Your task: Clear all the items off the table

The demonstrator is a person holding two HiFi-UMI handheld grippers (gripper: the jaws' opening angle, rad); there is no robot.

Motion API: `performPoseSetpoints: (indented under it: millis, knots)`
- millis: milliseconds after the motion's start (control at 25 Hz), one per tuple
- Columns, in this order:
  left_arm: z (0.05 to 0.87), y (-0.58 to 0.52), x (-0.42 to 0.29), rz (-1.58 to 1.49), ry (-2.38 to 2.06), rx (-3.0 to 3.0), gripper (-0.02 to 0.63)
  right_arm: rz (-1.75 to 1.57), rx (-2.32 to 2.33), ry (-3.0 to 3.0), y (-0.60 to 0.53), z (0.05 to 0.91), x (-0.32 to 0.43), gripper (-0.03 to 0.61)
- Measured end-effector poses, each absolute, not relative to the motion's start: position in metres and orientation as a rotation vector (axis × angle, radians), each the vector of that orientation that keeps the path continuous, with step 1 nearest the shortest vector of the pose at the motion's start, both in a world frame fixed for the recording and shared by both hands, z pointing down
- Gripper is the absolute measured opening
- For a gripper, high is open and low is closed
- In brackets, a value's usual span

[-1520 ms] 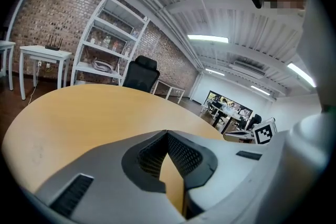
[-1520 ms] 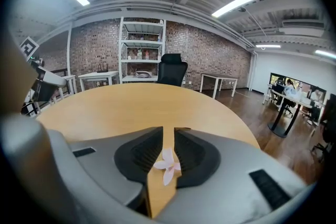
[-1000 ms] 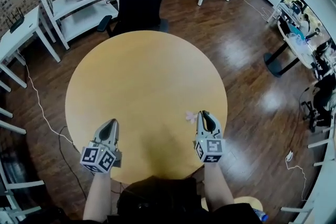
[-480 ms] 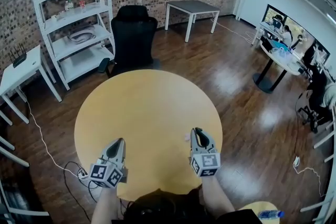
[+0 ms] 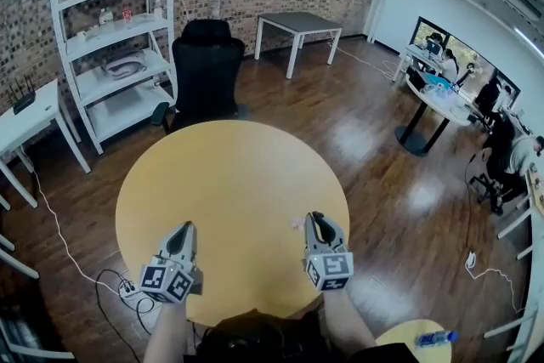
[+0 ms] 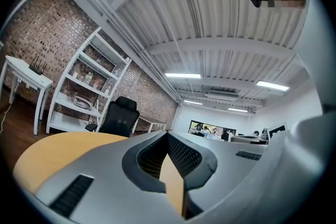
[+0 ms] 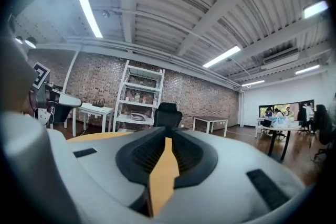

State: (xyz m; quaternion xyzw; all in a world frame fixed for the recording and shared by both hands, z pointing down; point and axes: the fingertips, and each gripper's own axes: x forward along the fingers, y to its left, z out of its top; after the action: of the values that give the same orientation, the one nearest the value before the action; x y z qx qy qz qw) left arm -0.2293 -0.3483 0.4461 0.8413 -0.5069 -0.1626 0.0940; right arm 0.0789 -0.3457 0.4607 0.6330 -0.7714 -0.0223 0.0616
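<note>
A small pale thing shows on the counter just beside the right gripper, too small to tell what it is. The person's head hides the counter's near rim. The lower edge cuts off a small round table with a bottle. Things on the shelf are too small to name.

Head view high above table; gripper views low across it
</note>
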Motion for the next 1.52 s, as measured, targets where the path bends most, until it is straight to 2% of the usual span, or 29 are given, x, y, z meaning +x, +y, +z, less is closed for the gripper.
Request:
performPoseSetpoints:
  millis: [400, 720, 1160, 1360, 1520]
  knots:
    - [0.459, -0.316, -0.129, -0.372, -1.096, 2.64, 0.0, 0.041, 2.14, -2.008, -0.239, 0.489, 0.157, 0.043]
    - [0.415, -0.253, -0.055, -0.288, -0.771, 2.786, 0.0, 0.074, 2.468, -1.78, -0.12, 0.453, 0.221, 0.043]
    - [0.392, -0.187, 0.162, -0.362, -0.255, 2.858, 0.0, 0.007, 2.793, -1.245, 0.067, 0.434, 0.408, 0.043]
    - [0.401, -0.138, 0.238, -0.323, -0.024, 2.821, 0.0, 0.0, 2.922, -1.02, 0.15, 0.439, 0.446, 0.043]
    - [0.403, -0.111, 0.266, -0.304, 0.143, 2.834, 0.0, -0.039, 2.948, -0.871, 0.191, 0.431, 0.442, 0.043]
